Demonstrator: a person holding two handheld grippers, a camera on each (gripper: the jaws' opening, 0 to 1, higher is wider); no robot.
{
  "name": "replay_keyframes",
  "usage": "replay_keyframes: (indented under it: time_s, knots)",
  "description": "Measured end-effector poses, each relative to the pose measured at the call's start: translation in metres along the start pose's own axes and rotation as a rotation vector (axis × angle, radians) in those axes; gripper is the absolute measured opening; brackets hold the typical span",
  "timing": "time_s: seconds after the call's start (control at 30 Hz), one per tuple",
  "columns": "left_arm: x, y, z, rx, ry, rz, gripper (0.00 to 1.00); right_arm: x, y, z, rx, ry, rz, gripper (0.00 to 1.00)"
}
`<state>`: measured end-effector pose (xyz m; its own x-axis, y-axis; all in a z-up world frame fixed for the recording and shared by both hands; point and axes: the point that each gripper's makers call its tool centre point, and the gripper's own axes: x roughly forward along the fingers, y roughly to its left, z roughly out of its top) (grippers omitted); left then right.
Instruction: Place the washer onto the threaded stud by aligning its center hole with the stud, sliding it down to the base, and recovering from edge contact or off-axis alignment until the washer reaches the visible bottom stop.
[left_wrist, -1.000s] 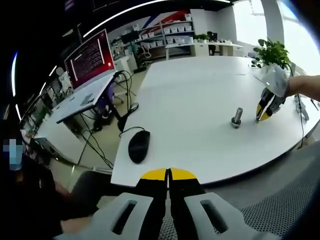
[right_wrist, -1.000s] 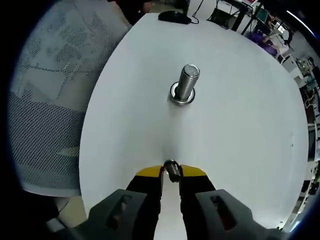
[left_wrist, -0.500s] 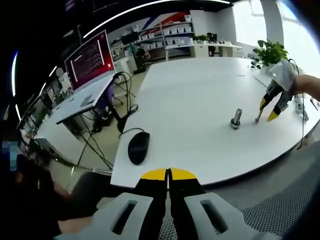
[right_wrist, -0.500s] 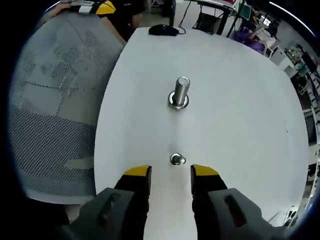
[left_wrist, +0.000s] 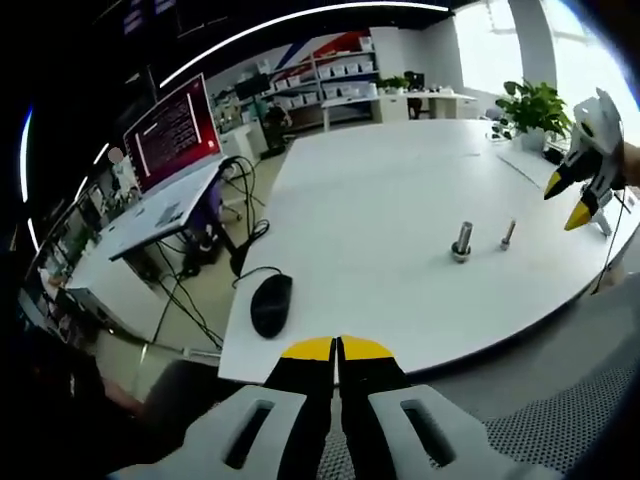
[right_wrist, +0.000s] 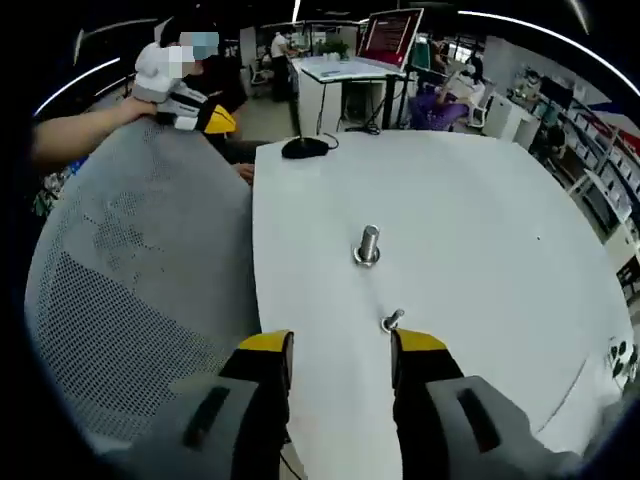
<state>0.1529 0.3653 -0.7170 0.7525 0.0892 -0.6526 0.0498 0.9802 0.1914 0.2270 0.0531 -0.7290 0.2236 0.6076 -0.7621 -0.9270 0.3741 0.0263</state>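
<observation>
The right tool (right_wrist: 338, 345) has let go of the small bolt (right_wrist: 391, 321) and drawn back, jaws wide and empty. The bolt stands on the white counter (right_wrist: 480, 230) near the threaded stud (right_wrist: 367, 245), whose base washer seems seated. The left tool (left_wrist: 337, 350) hovers closed, empty. No containers

Closed left tool (left_wrist: 337, 348) faces stud (left_wrist: 461, 242) on white table (left_wrist: 380, 200).
</observation>
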Motion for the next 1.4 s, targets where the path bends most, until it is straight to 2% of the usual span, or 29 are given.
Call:
replay_keyframes:
  time_s: [0.07,0.13,0.17,0.27,0.33,0.4,0.47,0.6,0.63,0.73,0.87,0.97,1.03,1.1,1.13,1.2,1.27,1.33,1.4]
  knots:
    - [-0.003,-0.003,0.004,0.005,-0.025,-0.011,0.0,-0.009,0.007,0.003,0.093,-0.06,-0.008,0.42]
    - [-0.005,-0.013,0.018,-0.022,-0.104,-0.062,0.0,-0.017,0.015,0.003,0.177,-0.115,-0.016,0.42]
    - [-0.007,-0.016,0.02,-0.032,-0.114,-0.079,0.0,-0.021,0.018,0.003,0.208,-0.133,-0.02,0.42]
    - [-0.007,-0.015,0.015,-0.003,-0.091,-0.078,0.0,-0.03,0.032,-0.002,0.287,-0.177,-0.032,0.42]
    - [-0.01,-0.022,0.022,0.019,-0.14,-0.112,0.0,-0.035,0.04,-0.011,0.31,-0.175,-0.049,0.42]
    - [-0.013,-0.03,0.019,0.048,-0.14,-0.149,0.0,-0.04,0.048,-0.018,0.36,-0.186,-0.08,0.42]
    - [-0.014,-0.033,0.016,0.076,-0.133,-0.172,0.01,-0.044,0.057,-0.025,0.437,-0.213,-0.077,0.43]
    - [-0.019,-0.04,0.014,0.052,-0.146,-0.228,0.0,-0.052,0.071,-0.021,0.593,-0.352,-0.094,0.44]
    - [-0.02,-0.044,0.012,0.04,-0.136,-0.254,0.0,-0.053,0.073,-0.02,0.612,-0.367,-0.101,0.44]
    - [-0.022,-0.052,0.006,0.056,-0.109,-0.302,0.0,-0.055,0.078,-0.014,0.632,-0.4,-0.141,0.44]
    - [-0.025,-0.058,0.004,0.081,-0.109,-0.346,0.0,-0.052,0.09,-0.005,0.619,-0.401,-0.183,0.44]
    - [-0.026,-0.062,0.006,0.086,-0.123,-0.372,0.0,-0.049,0.095,-0.01,0.599,-0.355,-0.227,0.43]
    - [-0.026,-0.063,0.006,0.088,-0.124,-0.383,0.01,-0.046,0.1,-0.011,0.588,-0.337,-0.231,0.4]
    - [-0.027,-0.063,0.006,0.092,-0.124,-0.393,0.01,-0.049,0.099,-0.011,0.586,-0.337,-0.253,0.33]
    - [-0.027,-0.063,0.006,0.085,-0.12,-0.405,0.01,-0.051,0.095,-0.01,0.595,-0.343,-0.284,0.34]
    - [-0.028,-0.063,0.007,0.08,-0.125,-0.42,0.01,-0.05,0.099,-0.006,0.587,-0.34,-0.264,0.37]
    - [-0.027,-0.062,0.005,0.084,-0.114,-0.44,0.01,-0.05,0.099,-0.01,0.582,-0.316,-0.289,0.36]
    - [-0.026,-0.062,0.004,0.065,-0.097,-0.459,0.02,-0.052,0.096,-0.01,0.592,-0.325,-0.306,0.35]
    - [-0.027,-0.066,0.002,0.093,-0.092,-0.473,0.02,-0.052,0.093,-0.012,0.604,-0.321,-0.311,0.35]
